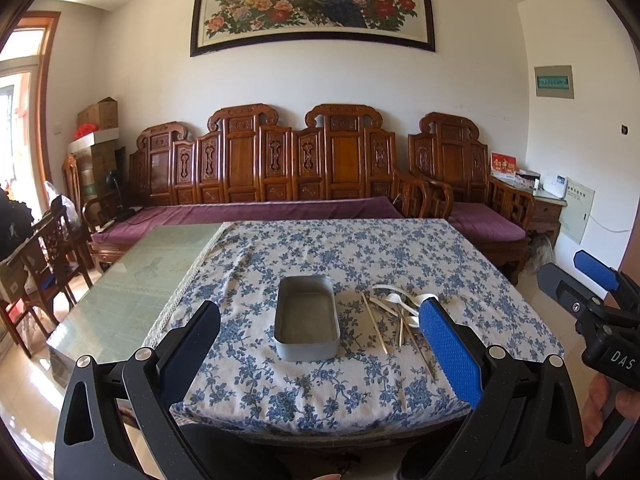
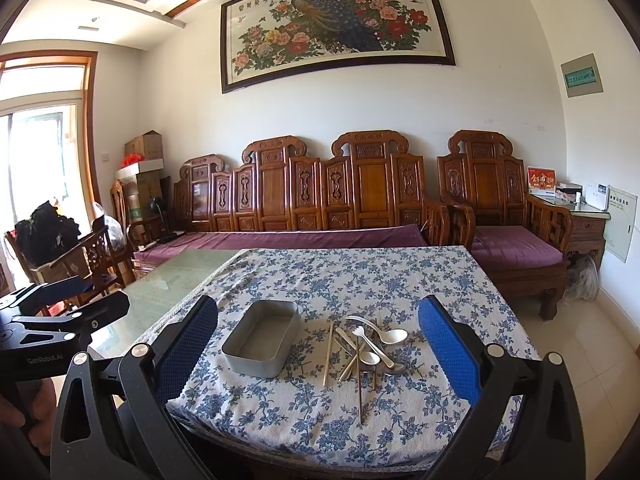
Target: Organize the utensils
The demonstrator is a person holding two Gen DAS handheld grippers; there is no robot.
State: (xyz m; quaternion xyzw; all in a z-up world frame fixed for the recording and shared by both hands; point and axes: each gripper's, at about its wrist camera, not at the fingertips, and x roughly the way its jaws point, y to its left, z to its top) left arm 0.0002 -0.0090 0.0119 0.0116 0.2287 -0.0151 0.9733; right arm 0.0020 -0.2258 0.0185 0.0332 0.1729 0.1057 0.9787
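nothing is picked yet. the left gripper (image 1: 320, 344) hangs wide and empty; mid-frame on the counter (image 2: 400, 280) sits the empty metal tin (image 2: 262, 340), utensil pile (image 2: 366, 346) just right. the right gripper (image 2: 318, 344), wide too, likely needs one piece singled out.

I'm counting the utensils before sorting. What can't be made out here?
- Left wrist view: the gripper finger covers part of the utensil pile.
- Right wrist view: utensils overlap, so the count is unclear.
- Both views: the near wall hides part of the tin's floor.
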